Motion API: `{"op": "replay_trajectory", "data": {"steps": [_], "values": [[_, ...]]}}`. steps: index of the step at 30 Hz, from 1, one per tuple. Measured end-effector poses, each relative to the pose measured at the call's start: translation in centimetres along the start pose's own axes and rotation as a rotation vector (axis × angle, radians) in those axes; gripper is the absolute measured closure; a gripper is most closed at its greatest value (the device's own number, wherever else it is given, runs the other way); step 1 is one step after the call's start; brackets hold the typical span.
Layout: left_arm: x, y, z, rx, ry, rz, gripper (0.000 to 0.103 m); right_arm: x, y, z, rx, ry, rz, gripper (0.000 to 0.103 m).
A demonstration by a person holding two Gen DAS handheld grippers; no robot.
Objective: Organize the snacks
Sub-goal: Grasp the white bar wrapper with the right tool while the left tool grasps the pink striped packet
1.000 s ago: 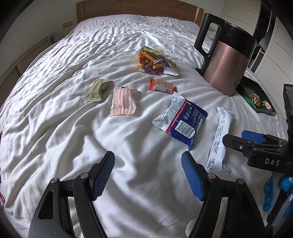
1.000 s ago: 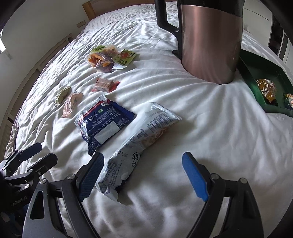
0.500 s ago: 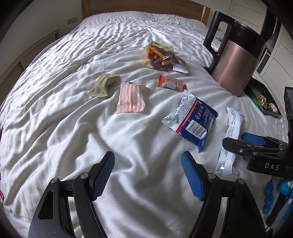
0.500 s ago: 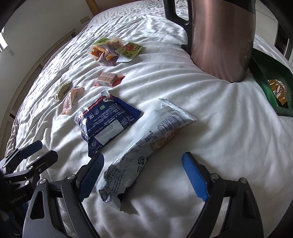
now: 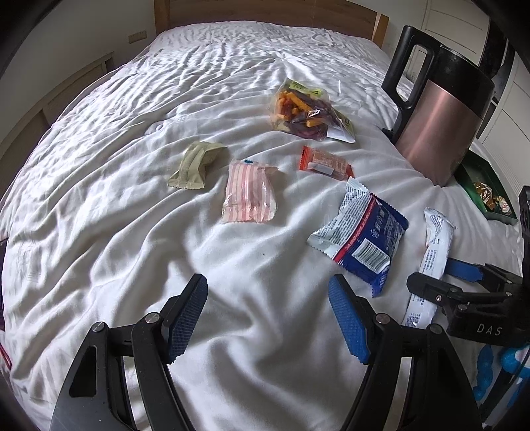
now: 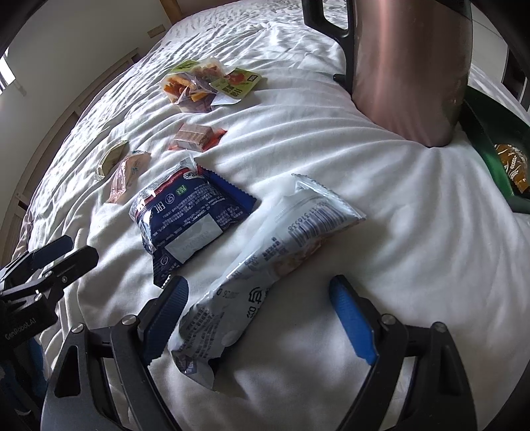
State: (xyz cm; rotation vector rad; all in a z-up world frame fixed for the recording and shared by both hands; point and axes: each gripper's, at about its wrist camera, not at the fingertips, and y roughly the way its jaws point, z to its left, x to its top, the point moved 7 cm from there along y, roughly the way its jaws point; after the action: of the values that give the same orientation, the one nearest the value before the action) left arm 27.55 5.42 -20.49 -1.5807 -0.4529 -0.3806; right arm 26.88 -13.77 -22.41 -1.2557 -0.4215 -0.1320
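Note:
Snack packets lie scattered on a white bedsheet. My left gripper [image 5: 268, 318] stands open over bare sheet, with a pink striped packet [image 5: 248, 195] and a blue packet [image 5: 361, 238] ahead of it. My right gripper [image 6: 261, 315] is open, and the near end of a long white packet [image 6: 275, 265] lies between its fingers, closer to the left pad and untouched. In the right wrist view the blue packet [image 6: 188, 215] sits just left of it. Farther off are an orange-red packet [image 5: 324, 162], a small beige packet [image 5: 195, 164] and a clear bag of coloured chips [image 5: 304, 112].
A tall copper-coloured jug [image 5: 440, 112] with a black handle stands on the bed at the right. Behind it is a green tray [image 5: 477, 169] holding wrapped sweets. A wooden headboard [image 5: 265, 13] closes the far end. The right gripper [image 5: 463, 281] shows in the left wrist view.
The right gripper has crept slightly forward, so the white packet reaches a little farther in between its fingers. Both pairs of jaws keep the same width. No packet has moved.

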Motion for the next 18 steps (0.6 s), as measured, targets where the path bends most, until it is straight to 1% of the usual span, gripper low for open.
{"op": "replay_trajectory", "data": {"steps": [5, 9, 13, 18], "values": [[2.5, 0.6, 0.2, 0.003, -0.002, -0.012, 0.033, 0.0, 0.1, 0.0, 0.002, -0.002, 0.001, 0.0], [4.1, 1.5, 0.7, 0.0, -0.025, -0.011, 0.033, 0.2, 0.3, 0.0, 0.004, -0.007, 0.002, 0.0], [5.1, 2.2, 1.2, -0.009, -0.053, -0.009, 0.033, 0.2, 0.4, -0.1, 0.007, -0.005, 0.003, 0.0], [5.5, 3.1, 1.1, -0.005, -0.054, -0.001, 0.033, 0.2, 0.6, -0.1, 0.006, -0.009, 0.002, 0.0]]}}
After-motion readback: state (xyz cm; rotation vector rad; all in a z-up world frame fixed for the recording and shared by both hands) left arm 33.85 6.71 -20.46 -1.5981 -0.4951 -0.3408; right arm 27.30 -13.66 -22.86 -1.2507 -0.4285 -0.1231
